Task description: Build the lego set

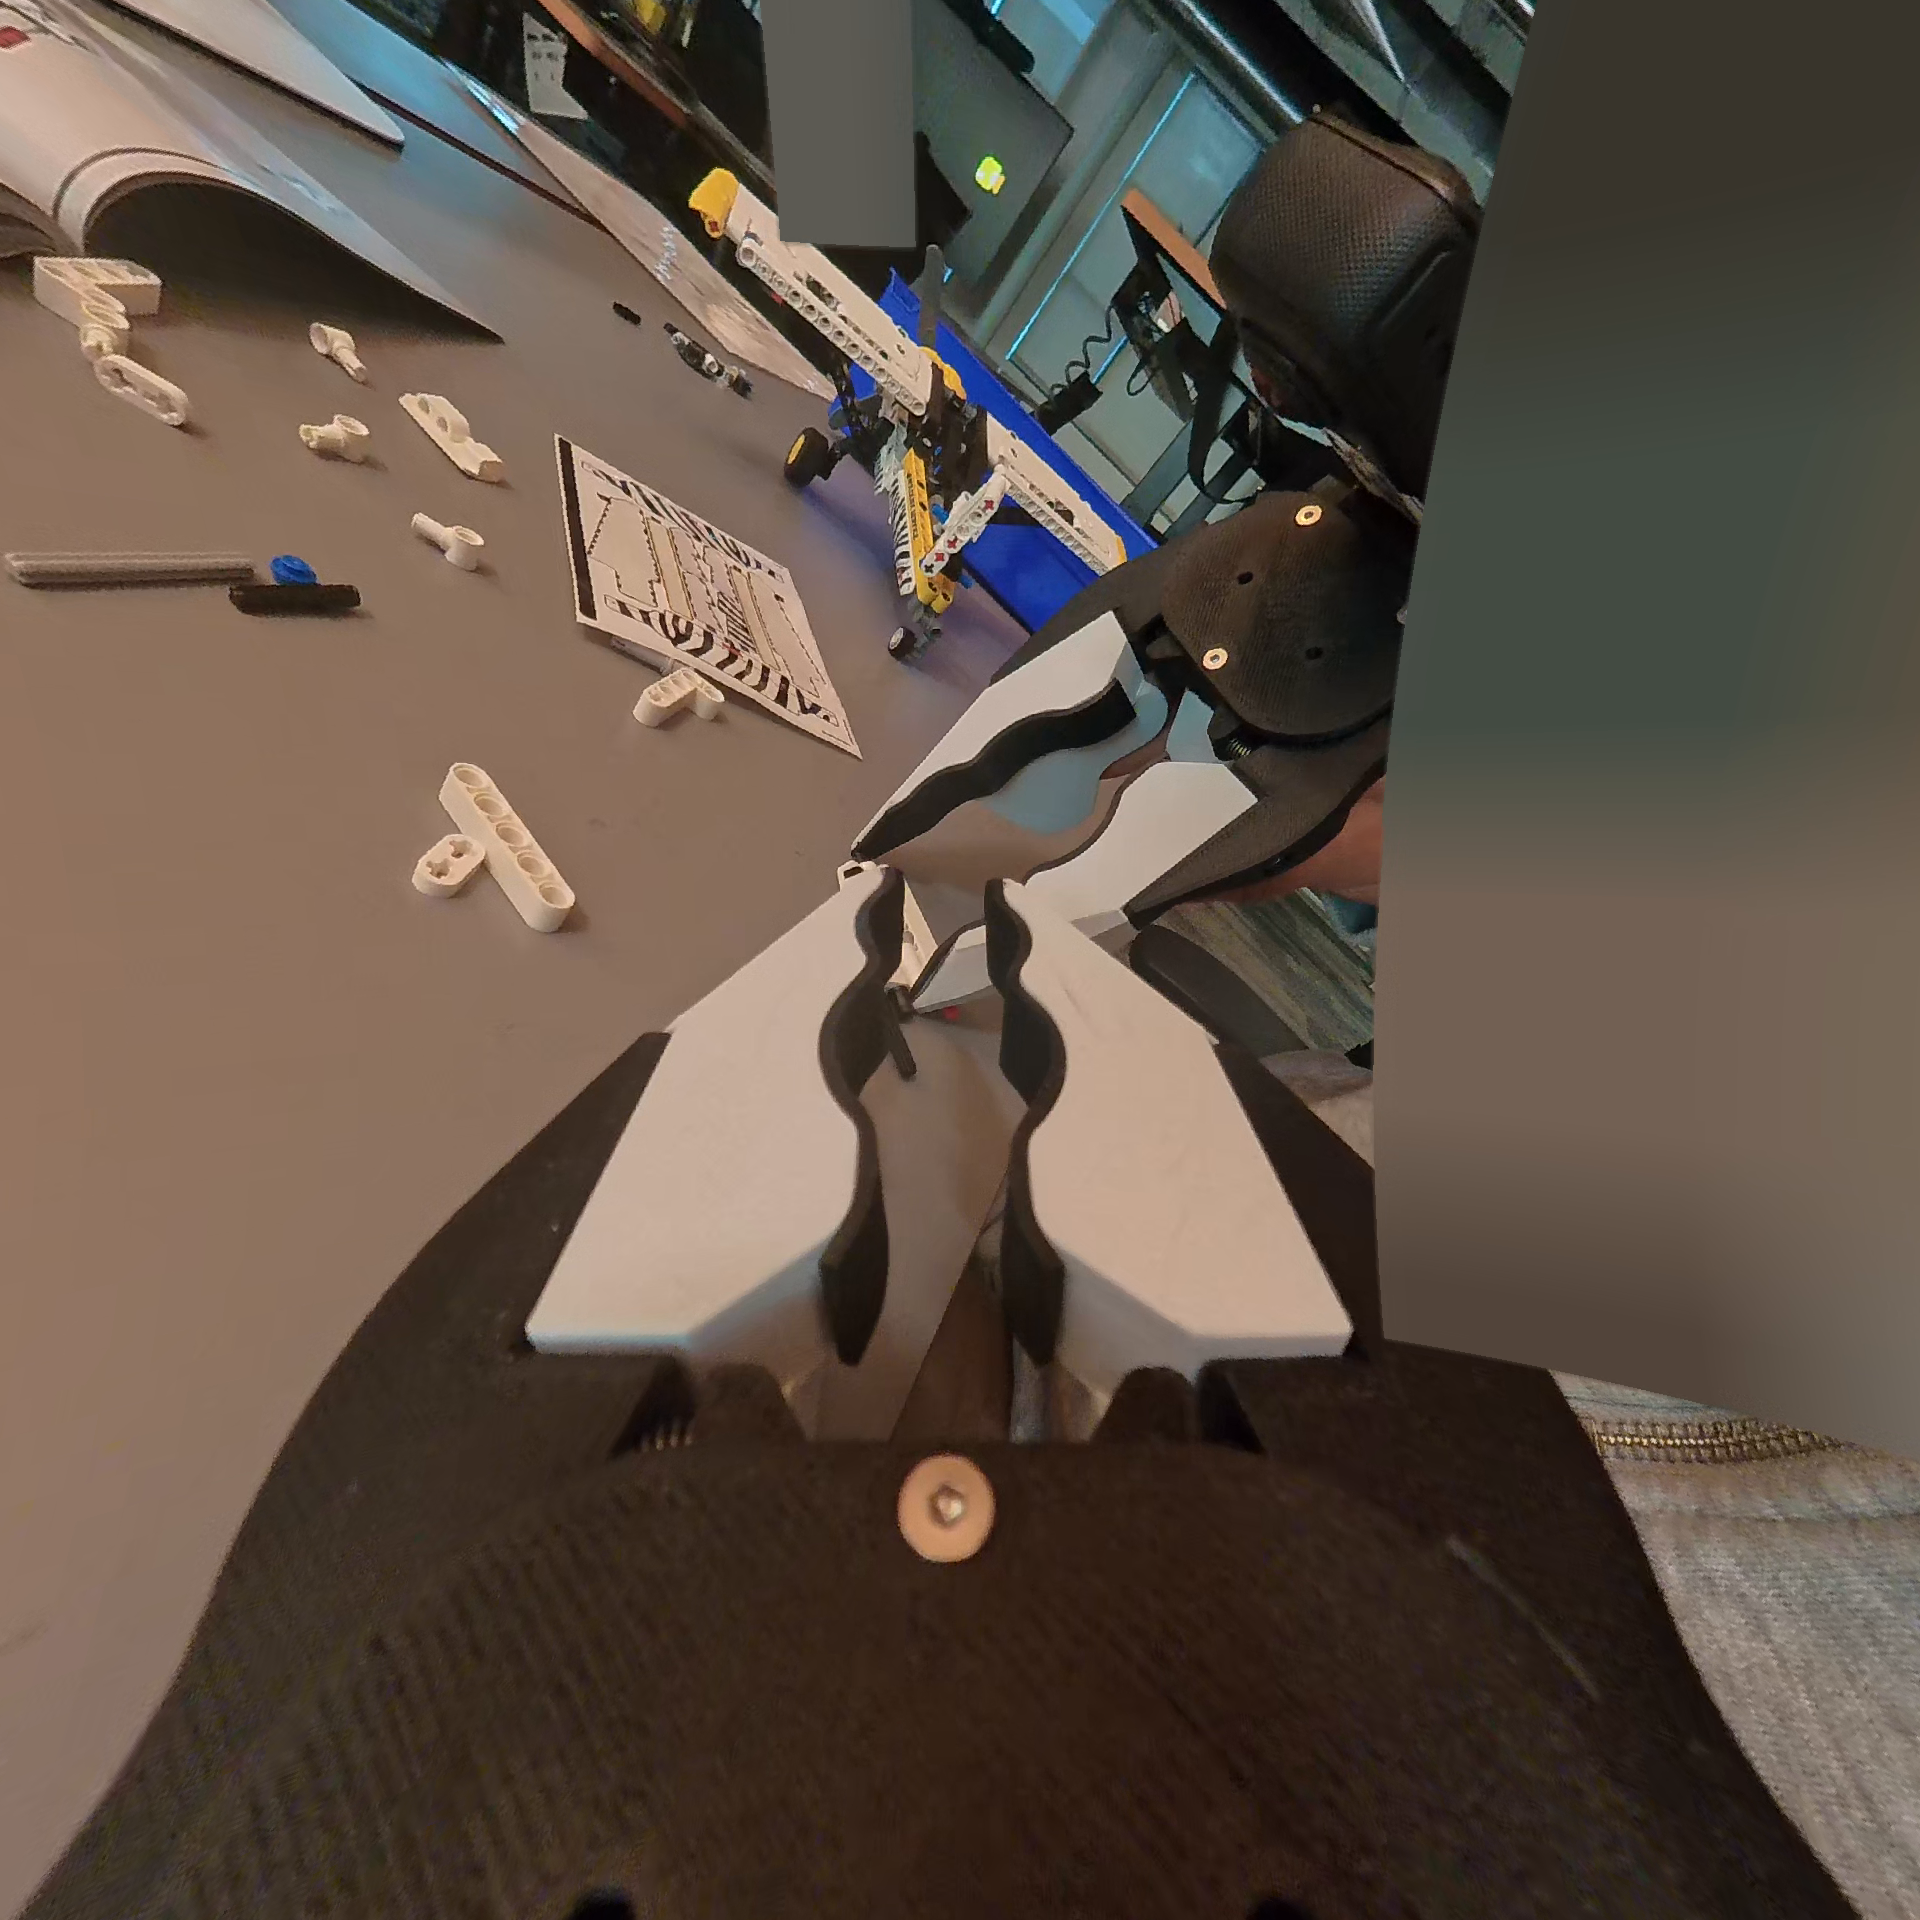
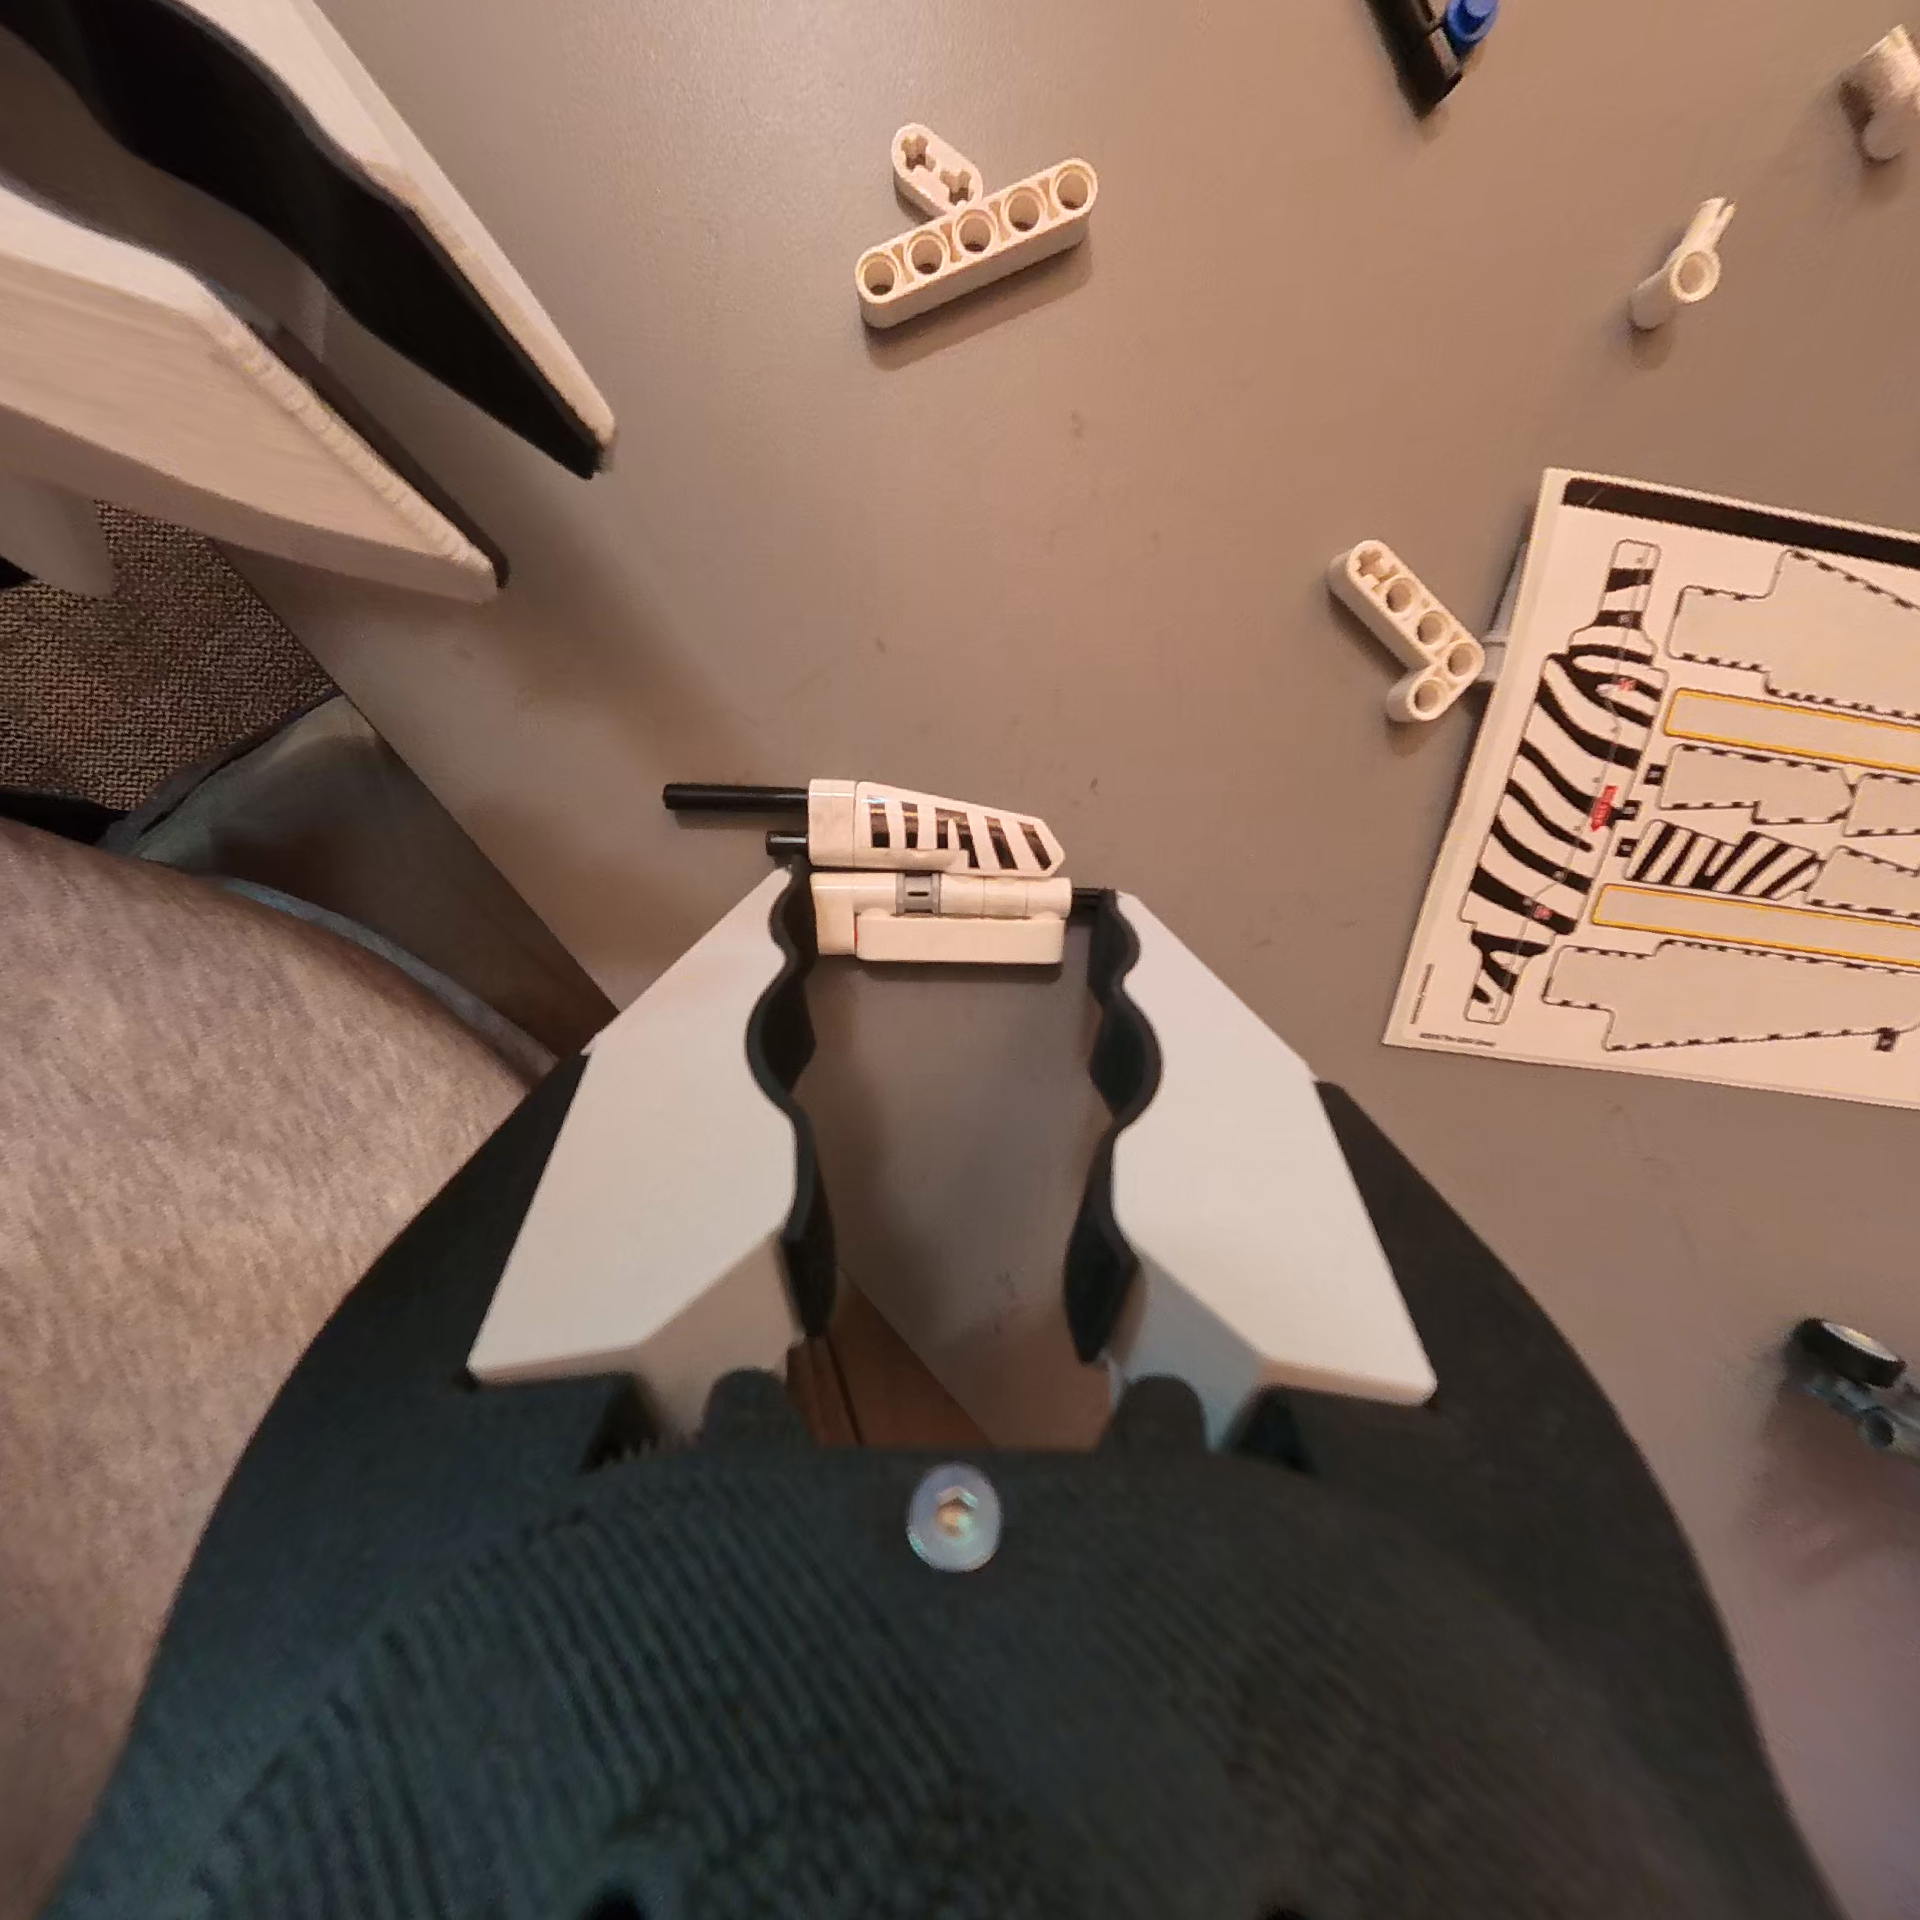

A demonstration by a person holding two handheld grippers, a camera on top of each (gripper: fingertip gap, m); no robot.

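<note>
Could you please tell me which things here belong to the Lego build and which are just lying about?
Job:
- striped white sub-assembly in right gripper
- left gripper
- loose white beams
- sticker sheet
- half-built plane
- instruction booklet

Lying about:
- office chair
- blue bin

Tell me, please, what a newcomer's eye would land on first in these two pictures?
Probably the small white assembly with zebra stripes, held at the tips of the right tool above the grey table, near its edge. Next, the zebra-patterned sticker sheet lying flat to its right. Farther back in the left wrist view stands a half-built white and yellow model.
</note>
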